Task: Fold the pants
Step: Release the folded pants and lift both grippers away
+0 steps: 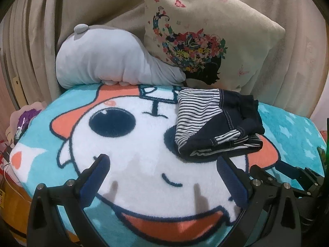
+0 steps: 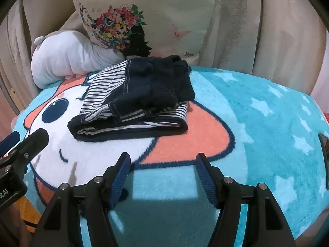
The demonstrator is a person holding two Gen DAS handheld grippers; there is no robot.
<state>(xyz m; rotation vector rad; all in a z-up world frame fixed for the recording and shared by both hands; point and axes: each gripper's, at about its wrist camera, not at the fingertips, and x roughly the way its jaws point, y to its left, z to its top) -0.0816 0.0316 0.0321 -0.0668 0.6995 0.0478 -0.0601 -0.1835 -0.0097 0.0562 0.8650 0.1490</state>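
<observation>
The pants (image 1: 218, 123) are navy with striped lining, folded into a compact bundle on a cartoon blanket (image 1: 144, 144). In the right wrist view the pants (image 2: 139, 103) lie ahead of me, left of centre. My left gripper (image 1: 162, 162) is open and empty, just in front of the bundle's near edge. My right gripper (image 2: 162, 160) is open and empty, a short way in front of the bundle. The left gripper's finger (image 2: 33, 142) shows at the left edge of the right wrist view.
A grey plush pillow (image 1: 107, 61) and a floral cushion (image 1: 205, 37) lean against beige curtains (image 1: 61, 20) behind the blanket. The teal starred part of the blanket (image 2: 267, 113) spreads to the right. Clutter (image 1: 20, 127) sits at the left edge.
</observation>
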